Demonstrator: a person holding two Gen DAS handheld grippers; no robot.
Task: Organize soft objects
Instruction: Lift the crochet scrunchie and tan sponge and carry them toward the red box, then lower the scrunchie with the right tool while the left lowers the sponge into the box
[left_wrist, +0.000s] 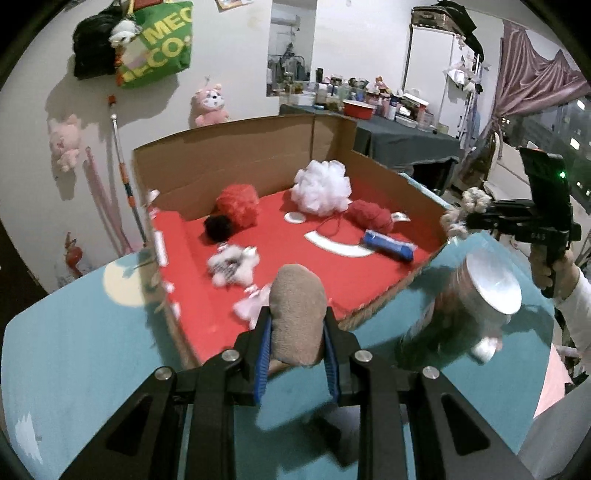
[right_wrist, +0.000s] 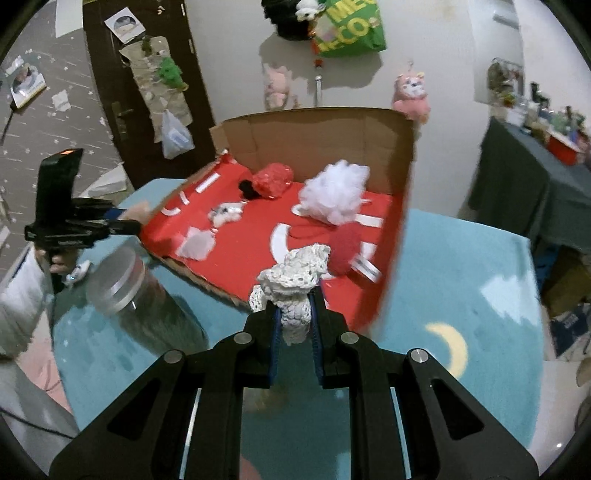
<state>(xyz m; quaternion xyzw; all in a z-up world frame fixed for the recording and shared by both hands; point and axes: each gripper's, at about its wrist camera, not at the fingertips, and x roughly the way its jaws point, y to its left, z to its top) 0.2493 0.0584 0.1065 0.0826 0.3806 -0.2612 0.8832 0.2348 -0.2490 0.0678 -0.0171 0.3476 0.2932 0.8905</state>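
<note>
In the upper left of my left wrist view a green shopping bag (left_wrist: 157, 44) hangs on the white wall beside a black bundle (left_wrist: 92, 46). Two pink plush toys (left_wrist: 210, 105) are pinned to that wall below it — the second one (left_wrist: 66, 142) sits near the left edge. At upper right a dark-draped side table (left_wrist: 402, 138) is crowded with bottles and a red basin (left_wrist: 359, 108). My right wrist view shows a dark brown door (right_wrist: 144, 88) at upper left — a plastic bag (right_wrist: 176, 136) hangs on it.
</note>
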